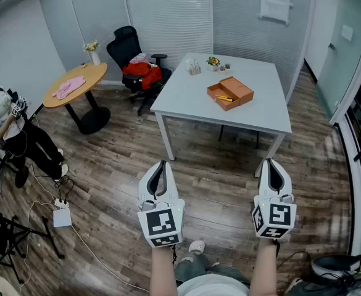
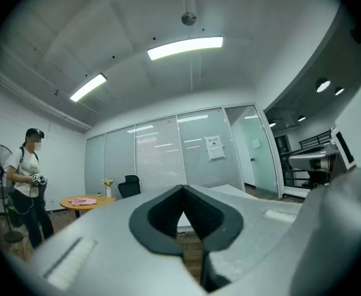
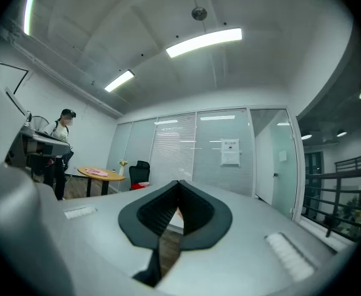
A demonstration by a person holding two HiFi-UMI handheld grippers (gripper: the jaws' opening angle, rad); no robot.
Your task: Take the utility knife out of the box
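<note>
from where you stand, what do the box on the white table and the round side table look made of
Box: probably cardboard or thin wood, going by its flat, matte orange-brown panels with sharp edges. Round table: wood or wood-look top, light tan and smooth, on a dark pedestal that could be metal. It is too far off to be sure.

- Bright, even, cool white light comes from long ceiling strip lights [image 2: 185, 47], which burn out to pure white in both gripper views.
- Shadows are soft; a faint one lies on the wood floor [image 1: 106, 184] beneath the white table [image 1: 192, 97].
- Both gripper views are fisheye, with black corners and bowed walls.
- In their own views the left gripper [image 2: 182, 193] and right gripper [image 3: 178, 187] loom close and slightly soft; the room behind looks sharper.
- The head view bends straight lines near its edges.
</note>
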